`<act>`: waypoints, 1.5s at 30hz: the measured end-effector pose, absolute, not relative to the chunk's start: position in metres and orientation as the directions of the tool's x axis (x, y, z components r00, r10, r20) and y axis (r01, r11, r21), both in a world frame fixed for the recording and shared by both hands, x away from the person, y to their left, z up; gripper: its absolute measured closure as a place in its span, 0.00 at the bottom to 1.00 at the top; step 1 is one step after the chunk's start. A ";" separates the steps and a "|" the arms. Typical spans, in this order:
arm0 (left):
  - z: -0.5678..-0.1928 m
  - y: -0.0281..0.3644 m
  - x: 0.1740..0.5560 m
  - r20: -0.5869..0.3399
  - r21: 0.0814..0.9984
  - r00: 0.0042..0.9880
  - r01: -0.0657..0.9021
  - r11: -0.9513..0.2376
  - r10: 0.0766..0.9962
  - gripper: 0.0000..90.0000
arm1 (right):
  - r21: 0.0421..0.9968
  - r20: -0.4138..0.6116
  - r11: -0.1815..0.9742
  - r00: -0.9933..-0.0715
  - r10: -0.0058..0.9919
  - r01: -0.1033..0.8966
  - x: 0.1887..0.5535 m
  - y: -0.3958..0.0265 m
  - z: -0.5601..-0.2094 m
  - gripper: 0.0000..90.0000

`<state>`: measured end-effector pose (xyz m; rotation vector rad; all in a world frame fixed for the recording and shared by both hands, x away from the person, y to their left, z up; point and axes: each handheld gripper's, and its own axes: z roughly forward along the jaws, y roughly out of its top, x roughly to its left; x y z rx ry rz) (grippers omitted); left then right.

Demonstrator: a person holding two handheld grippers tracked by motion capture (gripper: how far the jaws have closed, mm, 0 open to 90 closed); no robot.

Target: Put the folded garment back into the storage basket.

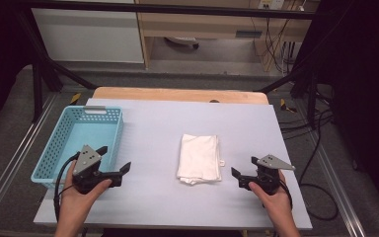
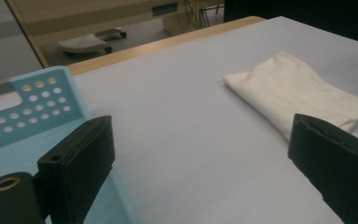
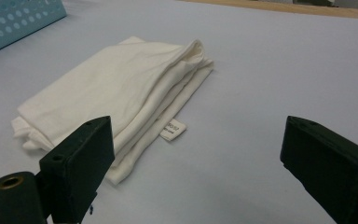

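A folded white cloth (image 1: 200, 159) lies flat near the middle of the pale blue table, with a small label at its right edge. My left gripper (image 1: 113, 159) rests at the front left beside the basket, open and holding nothing. At the front right, my right gripper (image 1: 245, 172) is open too, just right of the cloth and apart from it. In the left gripper view the cloth (image 2: 298, 95) lies ahead to the right, beyond the wide-apart jaws. The right gripper view shows the cloth (image 3: 116, 93) ahead to the left, with its label (image 3: 173, 129) between the spread jaws.
A light blue perforated basket (image 1: 63, 143) stands at the table's left side, with nothing visible inside; its wall (image 2: 28, 109) is close to my left gripper. The table's wooden back edge (image 1: 180, 95) lies beyond. Cables and a dark frame surround the table.
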<state>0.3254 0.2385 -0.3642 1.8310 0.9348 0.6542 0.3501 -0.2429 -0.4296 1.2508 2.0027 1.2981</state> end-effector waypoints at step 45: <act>-0.450 0.100 0.355 0.033 0.762 0.787 0.379 -0.525 0.617 0.45 | 0.861 0.072 0.230 -0.556 0.828 0.454 0.346 -0.233 -0.431 0.43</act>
